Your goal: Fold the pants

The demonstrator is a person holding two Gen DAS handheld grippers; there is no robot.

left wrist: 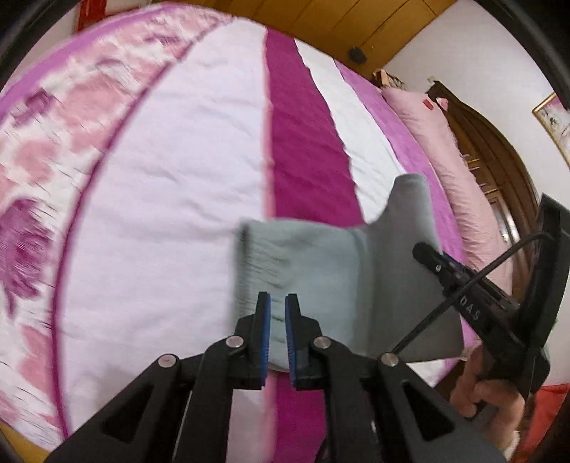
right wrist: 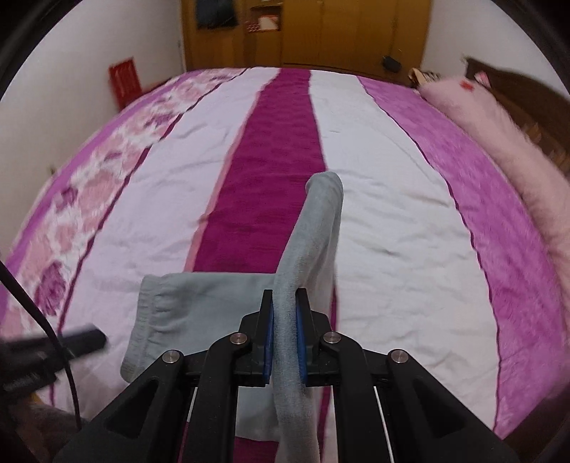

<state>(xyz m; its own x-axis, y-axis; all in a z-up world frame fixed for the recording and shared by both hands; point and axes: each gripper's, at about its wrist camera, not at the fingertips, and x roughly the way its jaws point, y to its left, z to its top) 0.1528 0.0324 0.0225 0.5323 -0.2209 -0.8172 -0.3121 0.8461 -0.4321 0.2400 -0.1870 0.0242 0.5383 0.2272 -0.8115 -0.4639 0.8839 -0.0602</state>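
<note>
Grey-blue pants (left wrist: 320,260) lie near the front edge of the bed, waistband to the left. My right gripper (right wrist: 285,320) is shut on a fold of the pants (right wrist: 313,235) and lifts it into a raised ridge; its body shows in the left wrist view (left wrist: 463,285). My left gripper (left wrist: 277,320) hovers just above the near part of the pants with its jaws a small gap apart and nothing clamped between them. In the right wrist view the left gripper (right wrist: 85,338) is blurred at the left, beside the waistband (right wrist: 146,320).
The bed cover (right wrist: 392,231) has white, magenta and floral pink stripes. A long pink pillow (right wrist: 498,142) lies along the right side by a wooden headboard (left wrist: 498,153). A wooden wardrobe (right wrist: 320,32) stands beyond the bed.
</note>
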